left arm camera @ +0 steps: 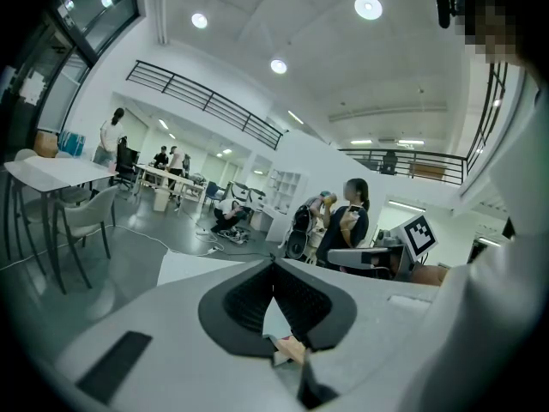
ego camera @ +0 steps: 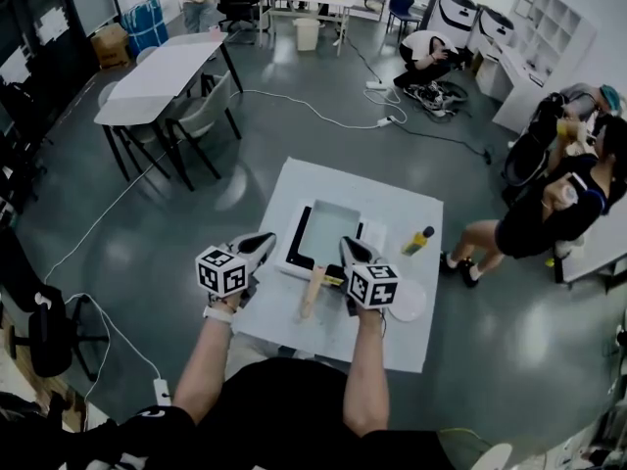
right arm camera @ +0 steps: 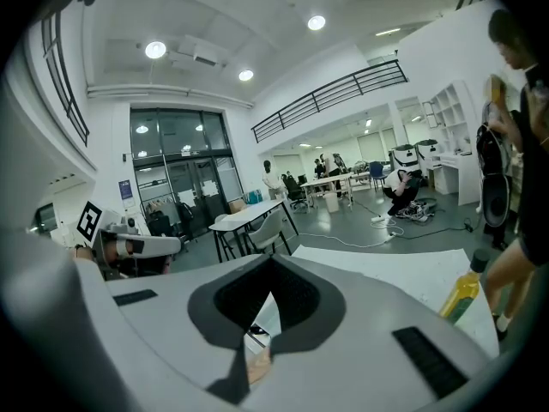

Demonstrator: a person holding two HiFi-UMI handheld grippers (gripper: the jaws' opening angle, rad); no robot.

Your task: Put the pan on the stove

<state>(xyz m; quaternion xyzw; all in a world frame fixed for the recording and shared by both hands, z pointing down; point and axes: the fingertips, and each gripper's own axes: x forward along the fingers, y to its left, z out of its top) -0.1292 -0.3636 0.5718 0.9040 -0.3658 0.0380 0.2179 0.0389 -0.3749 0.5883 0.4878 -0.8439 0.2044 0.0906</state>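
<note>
A grey rectangular pan (ego camera: 328, 231) with a wooden handle (ego camera: 312, 292) lies over the black, white-edged stove (ego camera: 294, 255) in the middle of the white table (ego camera: 411, 204). My left gripper (ego camera: 263, 240) hovers just left of the stove, shut and empty. To the right of the wooden handle, beside the pan's near corner, my right gripper (ego camera: 348, 246) is shut with nothing in it. In the left gripper view the pads (left arm camera: 274, 269) meet, and a bit of wood shows below them. The right gripper view shows the same closed pads (right arm camera: 273, 263).
A yellow bottle (ego camera: 419, 240) stands right of the stove, also seen as a yellow bottle (right arm camera: 463, 294) in the right gripper view. A white plate (ego camera: 407, 302) lies near the table's front right. People sit on the floor at right (ego camera: 549, 213); tables and chairs (ego camera: 167, 86) stand far left.
</note>
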